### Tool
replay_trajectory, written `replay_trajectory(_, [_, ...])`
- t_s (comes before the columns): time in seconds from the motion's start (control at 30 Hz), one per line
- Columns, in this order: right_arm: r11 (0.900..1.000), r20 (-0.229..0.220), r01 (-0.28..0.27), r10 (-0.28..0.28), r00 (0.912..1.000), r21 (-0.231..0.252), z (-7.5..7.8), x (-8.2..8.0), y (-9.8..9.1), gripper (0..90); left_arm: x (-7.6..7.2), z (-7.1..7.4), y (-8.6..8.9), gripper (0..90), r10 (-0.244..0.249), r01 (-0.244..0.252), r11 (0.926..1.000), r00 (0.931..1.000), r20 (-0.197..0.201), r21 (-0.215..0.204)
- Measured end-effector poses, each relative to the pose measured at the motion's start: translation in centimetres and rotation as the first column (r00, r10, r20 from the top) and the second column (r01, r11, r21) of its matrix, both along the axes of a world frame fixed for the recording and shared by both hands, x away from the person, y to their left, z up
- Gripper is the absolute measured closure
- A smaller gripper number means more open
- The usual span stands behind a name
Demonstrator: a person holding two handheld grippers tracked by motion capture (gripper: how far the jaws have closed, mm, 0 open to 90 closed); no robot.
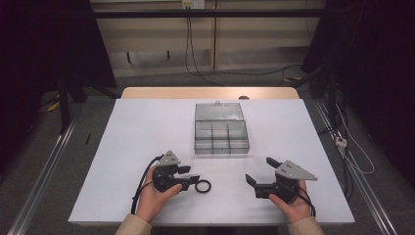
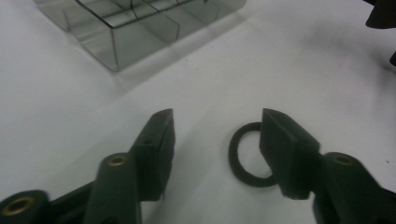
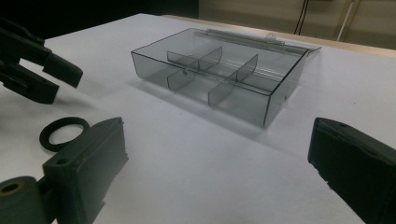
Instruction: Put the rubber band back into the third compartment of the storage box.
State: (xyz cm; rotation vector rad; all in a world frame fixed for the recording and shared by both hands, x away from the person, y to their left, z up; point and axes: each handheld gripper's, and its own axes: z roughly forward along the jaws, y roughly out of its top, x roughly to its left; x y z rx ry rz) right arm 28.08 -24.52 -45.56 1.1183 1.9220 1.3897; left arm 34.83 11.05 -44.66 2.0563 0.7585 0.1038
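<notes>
A black rubber ring (image 1: 203, 186) lies flat on the white table, near the front and left of centre. My left gripper (image 1: 192, 174) is open just left of it, and the ring (image 2: 233, 151) sits partly behind the right jaw without being held. My right gripper (image 1: 258, 170) is open wide at the front right with nothing between its jaws. A clear grey compartment box (image 1: 221, 151) stands open at mid-table, its lid (image 1: 219, 111) laid back flat. In the right gripper view the box (image 3: 201, 100) is ahead, with the ring (image 3: 65, 121) and the left gripper (image 3: 42, 70) at the left.
The box's divided cells look bare. The white table (image 1: 147, 127) has free room on both sides of the box. A wooden strip (image 1: 210, 93) runs along the far edge. Cables (image 1: 195, 63) and dark stands are on the floor beyond.
</notes>
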Motion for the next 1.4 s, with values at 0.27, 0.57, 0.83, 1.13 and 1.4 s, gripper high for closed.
replay_trajectory(0.27, [0.9993,-0.057,-0.034,0.035,0.9978,0.013,0.3,0.8,1.3,4.8,0.1,0.8,2.7,26.0,0.031,-0.031,0.9995,0.9986,0.043,-0.006])
replay_trajectory(0.57, [0.9980,-0.092,-0.063,0.063,0.9937,0.000,0.2,1.3,2.9,5.9,0.4,1.0,5.4,14.3,0.087,-0.086,0.9961,0.9952,0.046,-0.018])
replay_trajectory(0.83, [0.9951,-0.152,-0.099,0.098,0.9836,-0.003,0.1,2.1,4.5,9.7,0.4,0.9,6.6,7.8,0.087,-0.088,0.9962,0.9933,0.076,0.000])
replay_trajectory(1.13, [0.9921,-0.162,-0.122,0.116,0.9799,-0.028,0.3,2.5,6.0,19.6,0.5,0.9,7.6,6.4,0.102,-0.103,0.9946,0.9912,0.084,0.009])
replay_trajectory(1.4, [0.9896,-0.186,-0.143,0.138,0.9727,-0.015,0.3,3.0,7.1,28.9,0.4,0.8,8.5,6.4,0.106,-0.107,0.9942,0.9903,0.090,0.007])
